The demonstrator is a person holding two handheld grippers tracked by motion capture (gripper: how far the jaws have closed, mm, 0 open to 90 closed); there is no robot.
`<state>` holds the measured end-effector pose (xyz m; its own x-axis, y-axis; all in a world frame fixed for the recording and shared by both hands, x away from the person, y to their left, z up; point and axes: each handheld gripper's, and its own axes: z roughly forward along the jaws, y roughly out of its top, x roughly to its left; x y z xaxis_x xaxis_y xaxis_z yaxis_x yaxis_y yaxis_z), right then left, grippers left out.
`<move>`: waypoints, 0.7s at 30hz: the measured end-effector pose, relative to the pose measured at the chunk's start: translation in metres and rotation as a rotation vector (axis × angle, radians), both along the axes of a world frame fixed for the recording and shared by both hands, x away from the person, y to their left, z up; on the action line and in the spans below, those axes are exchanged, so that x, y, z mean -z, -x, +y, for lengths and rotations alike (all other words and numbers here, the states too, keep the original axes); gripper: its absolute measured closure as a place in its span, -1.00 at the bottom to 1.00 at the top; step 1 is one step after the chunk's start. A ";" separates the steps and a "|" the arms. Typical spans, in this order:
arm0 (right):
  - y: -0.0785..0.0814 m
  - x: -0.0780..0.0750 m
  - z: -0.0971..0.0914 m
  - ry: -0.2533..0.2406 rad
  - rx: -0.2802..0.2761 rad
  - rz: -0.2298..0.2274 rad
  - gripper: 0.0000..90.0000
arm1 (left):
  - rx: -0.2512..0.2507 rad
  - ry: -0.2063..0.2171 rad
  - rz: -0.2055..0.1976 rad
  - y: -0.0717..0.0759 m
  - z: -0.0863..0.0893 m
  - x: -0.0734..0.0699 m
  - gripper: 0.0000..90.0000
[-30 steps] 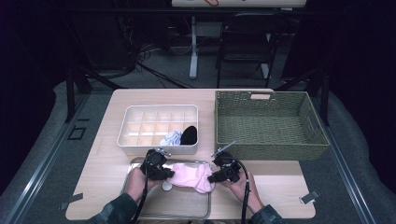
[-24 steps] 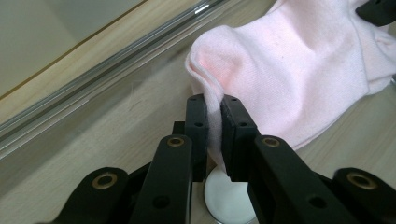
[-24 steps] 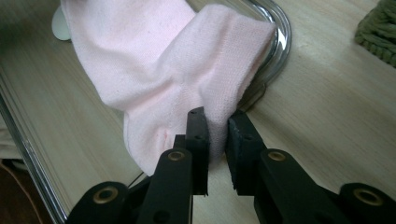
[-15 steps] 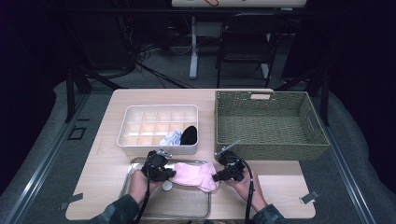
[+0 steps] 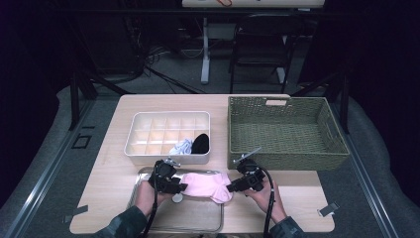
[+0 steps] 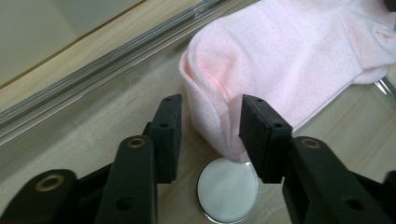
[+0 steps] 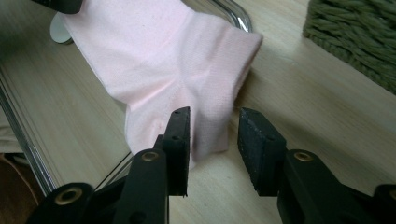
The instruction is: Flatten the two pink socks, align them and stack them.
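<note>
Wooden worktop under me: pink sock lies across the tray edge. Left gripper and right gripper fingers have just been opening, sock loose between. Regrip shallow and I'd drag it, bunching.

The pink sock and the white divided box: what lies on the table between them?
In the high view, only the far rim of the metal tray and a narrow strip of bare table lie between the pink sock and the white divided box.
</note>
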<state>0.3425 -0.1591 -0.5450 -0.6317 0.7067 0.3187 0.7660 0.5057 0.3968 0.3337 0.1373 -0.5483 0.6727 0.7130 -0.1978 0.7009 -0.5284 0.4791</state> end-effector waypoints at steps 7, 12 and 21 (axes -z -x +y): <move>0.000 0.010 0.006 -0.007 -0.007 0.034 0.42 | 0.011 0.010 0.018 -0.001 0.000 0.003 0.33; 0.000 0.011 0.007 0.021 -0.025 0.040 0.63 | 0.023 0.014 0.019 -0.002 0.000 0.003 0.42; 0.000 0.009 0.005 0.045 -0.013 0.041 0.79 | 0.029 0.025 0.018 -0.001 -0.002 0.004 0.66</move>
<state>0.3421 -0.1537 -0.5536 -0.6280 0.7126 0.3126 0.7743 0.5324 0.3420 0.3346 0.1356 -0.5518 0.6891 0.6880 -0.2276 0.6941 -0.5364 0.4802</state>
